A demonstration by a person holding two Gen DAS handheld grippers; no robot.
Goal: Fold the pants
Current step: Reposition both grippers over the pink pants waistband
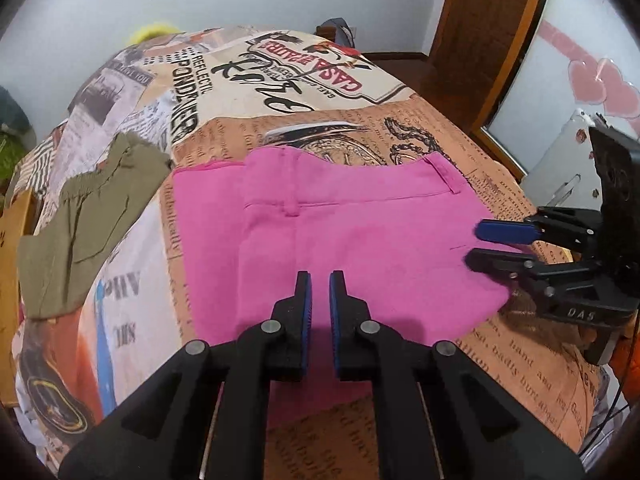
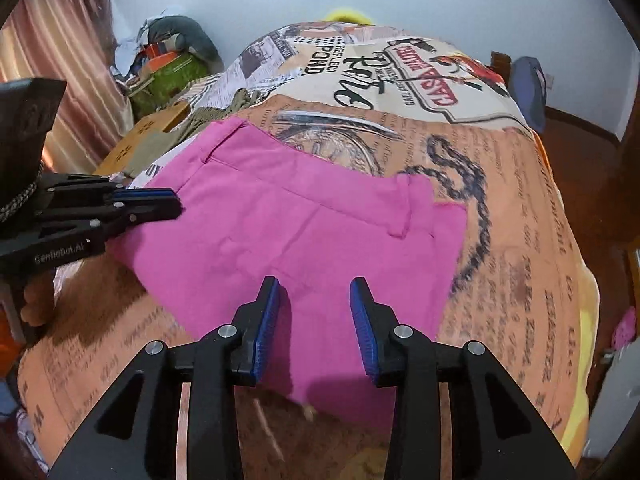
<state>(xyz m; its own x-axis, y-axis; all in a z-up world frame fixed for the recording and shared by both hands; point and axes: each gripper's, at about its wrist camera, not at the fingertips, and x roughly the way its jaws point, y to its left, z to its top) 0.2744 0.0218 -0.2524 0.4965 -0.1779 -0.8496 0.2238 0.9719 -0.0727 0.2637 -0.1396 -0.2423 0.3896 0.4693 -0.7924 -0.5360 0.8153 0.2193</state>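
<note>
On the printed bedspread (image 2: pixel 520 200), folded pink pants (image 2: pixel 300 232) lie flat, both tools parted.

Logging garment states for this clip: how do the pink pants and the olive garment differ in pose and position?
The pink pants lie flat, folded into a compact rectangle mid-bed; the olive garment lies rumpled at the bed's left edge. The pink pants sit directly before both the left hand-held gripper and the right hand-held gripper; the olive garment is off to the side, away from both. Both rest on the printed bedspread, neither gripped.

A bed (image 1: pixel 460 152) in newspaper-print cover bears folded pink pants (image 1: pixel 352 240) and, just beside them, an olive garment (image 1: pixel 80 224).
</note>
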